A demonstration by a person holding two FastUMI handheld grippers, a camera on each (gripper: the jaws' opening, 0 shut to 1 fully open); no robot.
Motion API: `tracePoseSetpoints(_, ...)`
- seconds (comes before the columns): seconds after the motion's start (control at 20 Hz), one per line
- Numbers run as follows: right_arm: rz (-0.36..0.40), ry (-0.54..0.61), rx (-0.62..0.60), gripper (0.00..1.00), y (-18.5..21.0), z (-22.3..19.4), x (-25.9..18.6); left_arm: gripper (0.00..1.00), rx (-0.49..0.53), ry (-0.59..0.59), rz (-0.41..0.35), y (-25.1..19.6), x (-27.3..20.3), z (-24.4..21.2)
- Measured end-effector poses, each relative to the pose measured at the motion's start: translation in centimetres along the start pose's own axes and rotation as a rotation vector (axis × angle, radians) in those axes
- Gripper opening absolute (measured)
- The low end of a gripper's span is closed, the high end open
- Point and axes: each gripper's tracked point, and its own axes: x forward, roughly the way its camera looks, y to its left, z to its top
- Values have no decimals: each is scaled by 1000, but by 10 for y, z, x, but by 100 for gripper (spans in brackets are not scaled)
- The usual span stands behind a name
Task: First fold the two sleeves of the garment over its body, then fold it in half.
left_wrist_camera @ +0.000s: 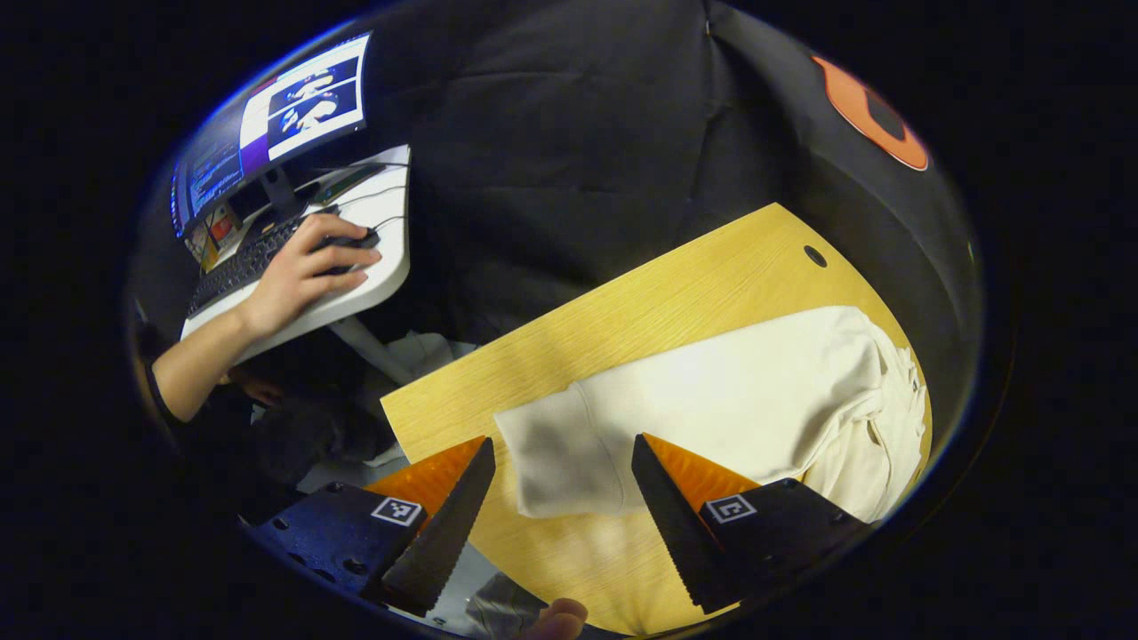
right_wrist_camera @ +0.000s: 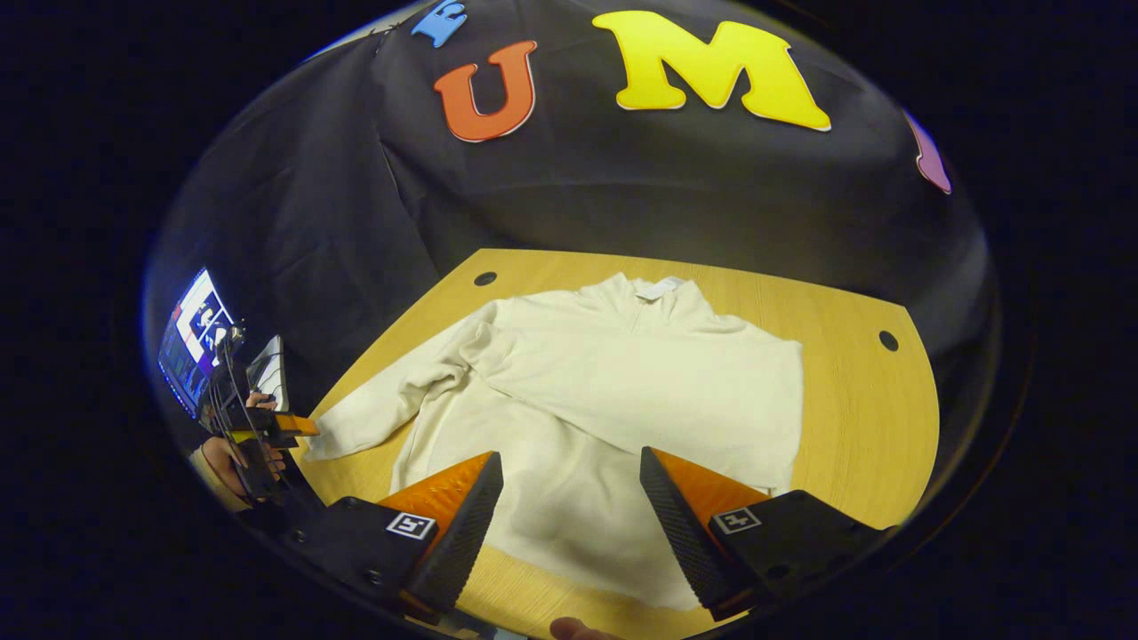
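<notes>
- Lying flat on the pale wooden table [right_wrist_camera: 853, 418], the cream long-sleeved fabric garment [right_wrist_camera: 613, 391] has one sleeve folded across its body.
- Right hand-held gripper [right_wrist_camera: 569, 524] hangs over the hem, released.
- Left hand-held gripper [left_wrist_camera: 560, 507] hangs over the outstretched sleeve cuff [left_wrist_camera: 560, 462], released, gripping nothing.

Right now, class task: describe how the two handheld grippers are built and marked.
Both the left gripper and the right gripper have two tapering wedge-shaped fingers with ribbed inner faces, mounted on dark blocks. Each block carries a small square black-and-white tag.
</notes>
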Motion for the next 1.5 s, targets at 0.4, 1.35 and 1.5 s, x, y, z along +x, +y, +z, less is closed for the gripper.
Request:
tracePoseSetpoints(0.4, 0, 97, 15, 93, 11, -38, 6, 100, -56, 91, 28, -4, 21, -11)
tracePoseSetpoints(1.35, -64, 98, 97, 93, -30, -56, -30, 27, -16, 157, 0, -26, 28, -4)
tracePoseSetpoints(1.5, -86, 96, 142, 93, -41, -67, -34, 5, 12, 156, 21, -27, 28, -3)
